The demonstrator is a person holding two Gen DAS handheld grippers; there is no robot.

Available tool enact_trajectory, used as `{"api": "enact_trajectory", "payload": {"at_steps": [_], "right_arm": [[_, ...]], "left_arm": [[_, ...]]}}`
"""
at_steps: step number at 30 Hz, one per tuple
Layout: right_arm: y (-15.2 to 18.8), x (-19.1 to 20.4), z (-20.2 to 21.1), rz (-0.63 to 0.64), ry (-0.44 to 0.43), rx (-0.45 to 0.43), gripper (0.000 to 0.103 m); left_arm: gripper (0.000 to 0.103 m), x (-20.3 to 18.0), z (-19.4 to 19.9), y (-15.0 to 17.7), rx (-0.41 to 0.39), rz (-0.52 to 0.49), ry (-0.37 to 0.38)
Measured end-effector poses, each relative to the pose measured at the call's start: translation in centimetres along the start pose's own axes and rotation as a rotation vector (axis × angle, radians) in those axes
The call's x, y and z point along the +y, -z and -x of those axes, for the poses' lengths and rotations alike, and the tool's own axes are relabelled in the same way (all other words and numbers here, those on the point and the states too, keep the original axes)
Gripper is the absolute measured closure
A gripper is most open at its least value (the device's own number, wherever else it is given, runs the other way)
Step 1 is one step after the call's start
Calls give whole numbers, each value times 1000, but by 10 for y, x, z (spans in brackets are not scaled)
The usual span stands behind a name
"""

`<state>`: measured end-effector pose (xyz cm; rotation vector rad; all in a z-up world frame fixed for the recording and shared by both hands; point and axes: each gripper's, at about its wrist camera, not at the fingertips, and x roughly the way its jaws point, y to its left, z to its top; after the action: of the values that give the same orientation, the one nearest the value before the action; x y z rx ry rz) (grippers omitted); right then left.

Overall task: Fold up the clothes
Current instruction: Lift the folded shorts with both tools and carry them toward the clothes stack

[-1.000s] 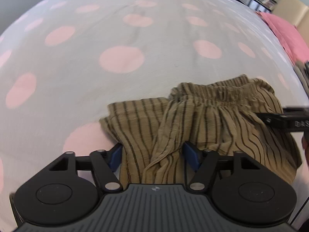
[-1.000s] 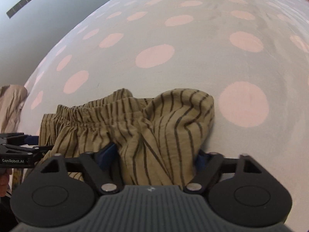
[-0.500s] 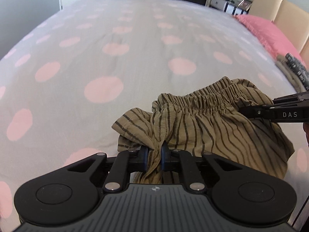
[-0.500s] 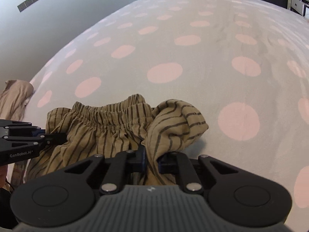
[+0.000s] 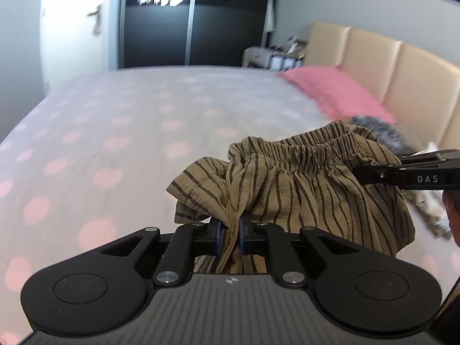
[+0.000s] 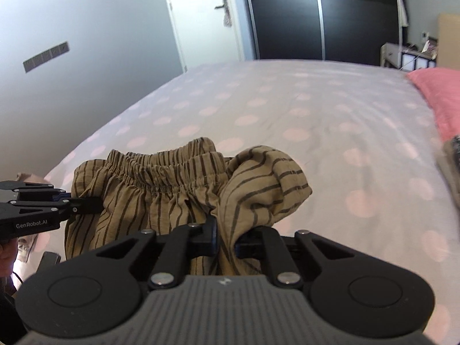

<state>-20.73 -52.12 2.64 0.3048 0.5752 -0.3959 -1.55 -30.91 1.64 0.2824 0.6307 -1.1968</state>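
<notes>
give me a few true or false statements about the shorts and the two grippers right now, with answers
1. The left gripper is shut on the striped shorts. True.
2. The right gripper is open and holds nothing. False: it is shut on a bunch of the shorts.
3. The bedsheet has pink dots. True.
4. The pillow is blue. False: it is pink.
5. The shorts are plain, with no pattern. False: they have dark stripes.

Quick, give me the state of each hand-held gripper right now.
Left hand-held gripper: closed on the striped shorts.
Right hand-held gripper: closed on the same striped shorts.
</notes>
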Motion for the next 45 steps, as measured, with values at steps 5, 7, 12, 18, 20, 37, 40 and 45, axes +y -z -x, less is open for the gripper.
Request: {"api": "enact_trajectory", "payload": {"at_steps": [5, 7, 12, 18, 20, 37, 40, 45], "right_arm": [[-7, -45, 70, -22, 87, -55, 91], [-9, -68, 99, -19, 127, -51, 91], [-22, -134, 172, -33, 221, -23, 91], [-39, -210, 245, -27, 325, 33, 91], [-43, -237, 264, -38, 353, 52, 91], [-21, -447, 235, -135, 479, 312, 91], [-10, -476, 213, -165, 470, 310, 91], [4, -506, 181, -210, 452, 299, 88]], "left_arm": [[94, -65, -13, -29, -9, -20, 131], [94, -97, -22, -41, -8, -49, 184], [94, -186, -45, -73, 3, -83, 337], [94, -282, -79, -104, 26, -87, 504], [94, -310, -94, -111, 45, -83, 549], [94, -468, -263, -95, 292, -89, 652], [94, -470, -292, -95, 312, -103, 622], [94, -470, -321, -92, 348, -123, 596]]}}
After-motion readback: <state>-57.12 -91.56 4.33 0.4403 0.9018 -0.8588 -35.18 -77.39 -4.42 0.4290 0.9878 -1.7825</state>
